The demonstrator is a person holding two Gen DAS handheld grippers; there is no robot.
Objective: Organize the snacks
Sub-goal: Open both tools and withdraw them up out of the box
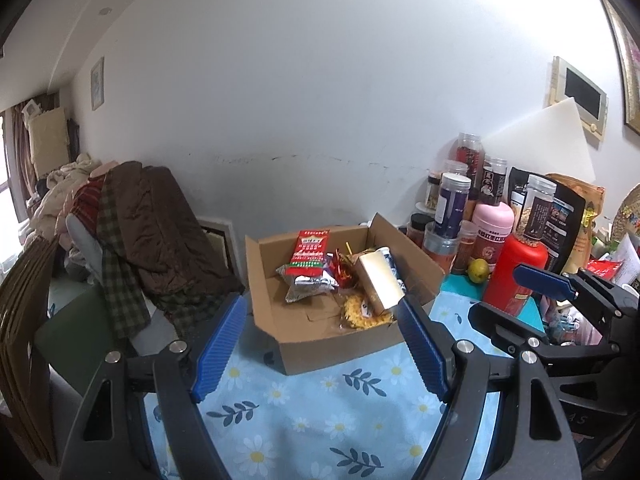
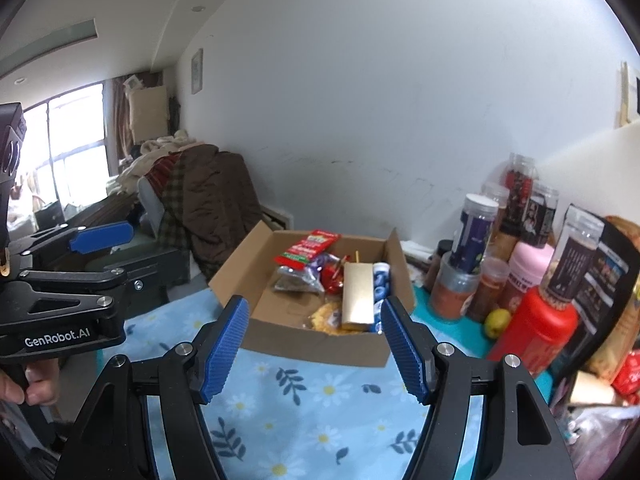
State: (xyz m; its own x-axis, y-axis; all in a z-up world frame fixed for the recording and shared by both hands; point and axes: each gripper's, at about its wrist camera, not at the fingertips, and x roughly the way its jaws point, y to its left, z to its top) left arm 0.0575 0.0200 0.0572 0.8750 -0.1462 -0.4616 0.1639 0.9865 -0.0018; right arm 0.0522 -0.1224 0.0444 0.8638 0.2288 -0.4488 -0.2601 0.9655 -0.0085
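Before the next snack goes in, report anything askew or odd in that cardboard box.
In the cardboard box the snacks lie jumbled, not in rows: the gold carton sits tilted across other packets, and the red packet leans on the back wall. Nothing looks spilled or torn. Both grippers, left gripper and right gripper, are open and empty.

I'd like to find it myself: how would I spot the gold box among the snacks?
Look at the open cardboard box on the flowered tablecloth. The gold box lies along its right side, beside blue-and-white packets. It is the only plain, hard-edged block there.
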